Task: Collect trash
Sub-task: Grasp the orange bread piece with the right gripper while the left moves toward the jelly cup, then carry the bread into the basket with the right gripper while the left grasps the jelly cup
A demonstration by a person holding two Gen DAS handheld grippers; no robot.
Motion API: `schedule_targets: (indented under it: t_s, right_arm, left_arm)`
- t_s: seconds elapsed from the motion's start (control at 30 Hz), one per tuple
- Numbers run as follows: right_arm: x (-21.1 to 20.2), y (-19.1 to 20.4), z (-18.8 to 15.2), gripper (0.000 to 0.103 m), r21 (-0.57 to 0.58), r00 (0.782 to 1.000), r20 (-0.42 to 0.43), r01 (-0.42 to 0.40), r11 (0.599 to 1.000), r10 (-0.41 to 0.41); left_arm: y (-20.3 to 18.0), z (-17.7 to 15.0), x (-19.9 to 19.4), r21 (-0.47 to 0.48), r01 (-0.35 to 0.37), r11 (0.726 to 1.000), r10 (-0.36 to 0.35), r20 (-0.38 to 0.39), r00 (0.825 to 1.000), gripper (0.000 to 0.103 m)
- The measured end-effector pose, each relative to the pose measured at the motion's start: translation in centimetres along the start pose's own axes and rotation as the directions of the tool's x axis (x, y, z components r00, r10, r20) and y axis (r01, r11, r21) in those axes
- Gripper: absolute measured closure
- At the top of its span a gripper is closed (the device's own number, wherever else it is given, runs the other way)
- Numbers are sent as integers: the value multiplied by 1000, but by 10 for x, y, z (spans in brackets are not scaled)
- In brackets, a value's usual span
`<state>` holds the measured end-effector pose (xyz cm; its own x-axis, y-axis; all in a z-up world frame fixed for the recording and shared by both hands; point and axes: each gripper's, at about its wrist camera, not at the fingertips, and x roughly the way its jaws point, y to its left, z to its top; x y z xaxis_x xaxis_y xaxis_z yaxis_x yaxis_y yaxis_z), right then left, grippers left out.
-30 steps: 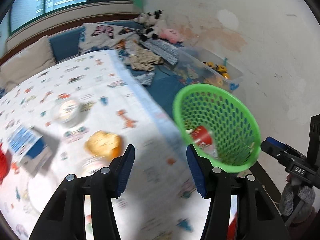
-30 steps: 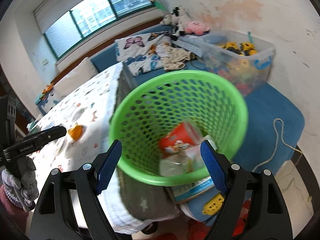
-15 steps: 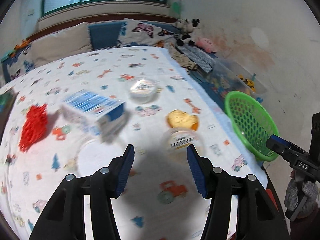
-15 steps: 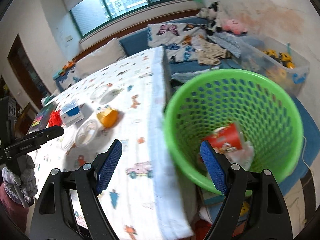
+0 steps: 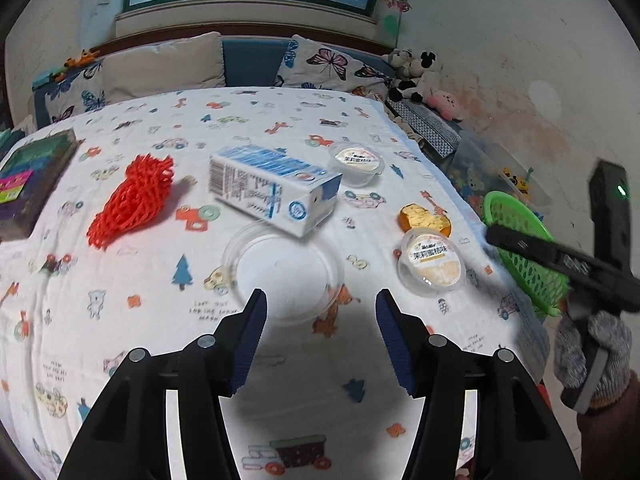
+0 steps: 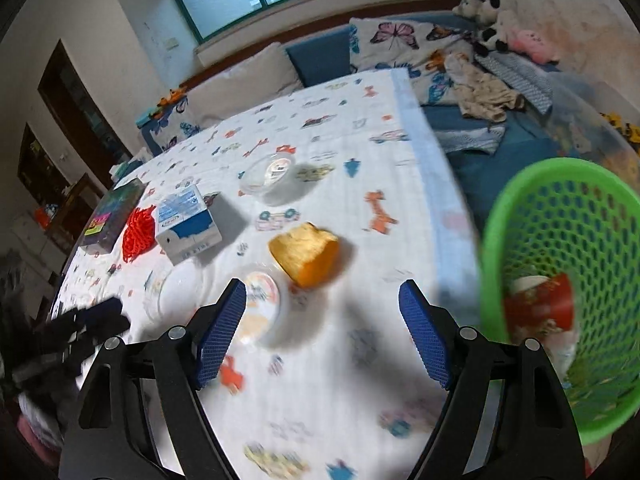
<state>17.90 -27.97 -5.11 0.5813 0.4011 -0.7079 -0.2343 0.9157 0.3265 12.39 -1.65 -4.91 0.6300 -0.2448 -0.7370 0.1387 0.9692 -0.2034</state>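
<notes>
Left wrist view first: our left gripper (image 5: 320, 334) hangs over the table with its jaws wide apart and nothing between them. Right below sits a clear plastic lid (image 5: 285, 271), flat, thin and round, so probably the trickiest grab here. We'd come in low and pinch its rim, since it looks flimsy and slippery. Behind it lies a blue-and-white milk carton (image 5: 274, 189), boxy cardboard on its side, and left of that a crumpled red mesh net (image 5: 132, 198), soft and snaggy. To the right there's a sealed pudding cup (image 5: 432, 266) touching a crinkly orange wrapper (image 5: 424, 218), with another lidded cup (image 5: 356, 162) further back. The green basket (image 5: 520, 248) peeks past the table's right edge.

Right wrist view: our right gripper (image 6: 322, 334) has its jaws spread too, empty, above the cartoon-print tablecloth (image 6: 360, 152). The perforated green plastic basket is held off the table's edge, with a red paper cup (image 6: 540, 304) already inside. Keeping the basket close to the edge should make short drops.
</notes>
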Motion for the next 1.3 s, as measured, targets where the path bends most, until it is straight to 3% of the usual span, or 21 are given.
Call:
schedule_targets:
  t_s: [0.2, 0.3, 0.6, 0.77, 0.93, 1.03, 1.3]
  right_arm:
    - [36, 14, 20, 25, 41, 997, -75, -12, 999, 15]
    - [55, 19, 29, 25, 43, 992, -118, 54, 998, -48]
    - [90, 22, 33, 28, 53, 968, -219, 135, 989, -120]
    - [92, 27, 32, 44, 16, 960, -217, 182, 983, -174]
    - [86, 26, 32, 58, 14, 967, -198, 168, 986, -162]
    - [79, 21, 33, 61, 38, 974, -184, 140, 989, -131]
    - [53, 5, 33, 63, 92, 988, -134, 90, 992, -77]
  left_arm:
    - [4, -7, -3, 1, -1, 1000, 1, 6, 1000, 45]
    - [6, -10, -3, -2, 16, 1000, -16, 4, 1000, 45]
    - [5, -14, 1, 5, 40, 999, -40, -6, 999, 45]
    - [1, -16, 5, 15, 53, 998, -53, -16, 998, 45]
    - [-6, -13, 8, 32, 71, 997, -70, -24, 997, 45]
    - [-15, -10, 10, 52, 91, 994, -90, -29, 996, 39]
    - [-44, -2, 24, 147, 121, 982, -115, -51, 992, 35]
